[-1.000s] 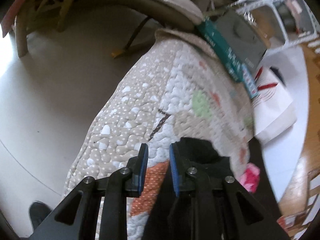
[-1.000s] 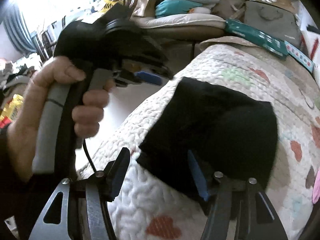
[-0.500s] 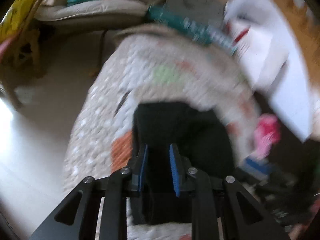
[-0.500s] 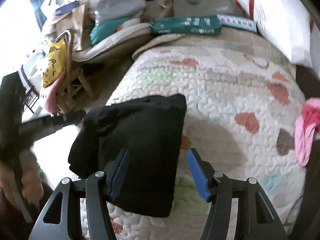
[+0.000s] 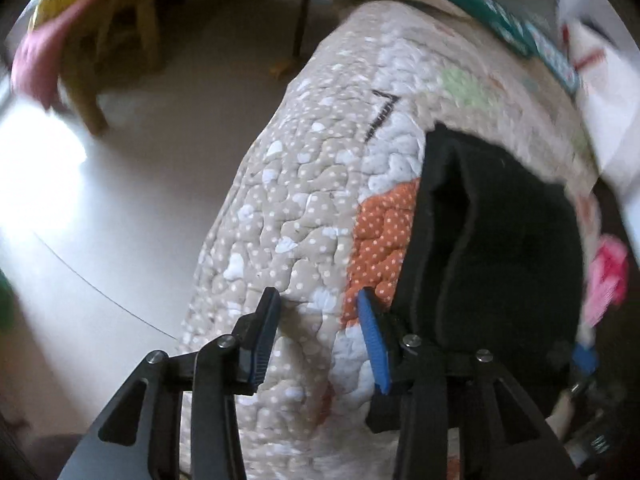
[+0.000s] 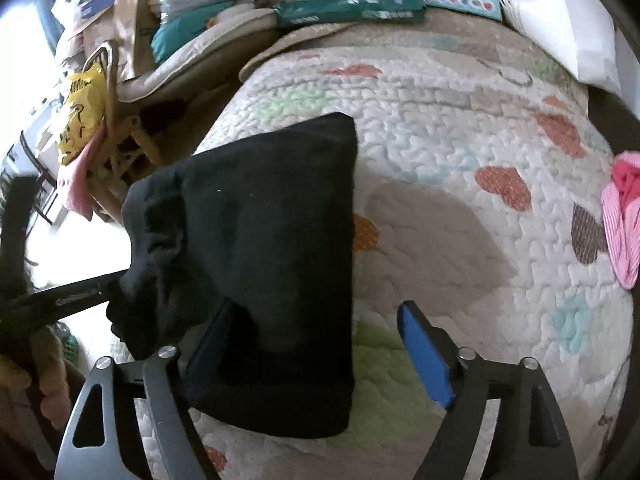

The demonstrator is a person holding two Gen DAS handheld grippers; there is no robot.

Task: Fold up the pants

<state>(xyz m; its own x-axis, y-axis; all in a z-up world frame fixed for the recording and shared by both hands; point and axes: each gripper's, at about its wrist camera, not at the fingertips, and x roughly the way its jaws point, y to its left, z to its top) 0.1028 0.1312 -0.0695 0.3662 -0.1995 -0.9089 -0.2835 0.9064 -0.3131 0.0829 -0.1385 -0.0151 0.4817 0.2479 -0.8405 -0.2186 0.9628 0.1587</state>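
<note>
Black pants (image 6: 260, 256) folded on quilt (image 6: 460, 152) (both tools open).

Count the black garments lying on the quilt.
1. The folded black pants lie near the left edge of the quilt, in front of the right gripper, whose jaws stand open. Anything beneath the pants would be hidden.

I am holding my left tool (image 5: 320, 336) with its fingers spread apart, gripping nothing; my right tool (image 6: 316, 354) is gaping wide too, pointing forward and downward.
</note>
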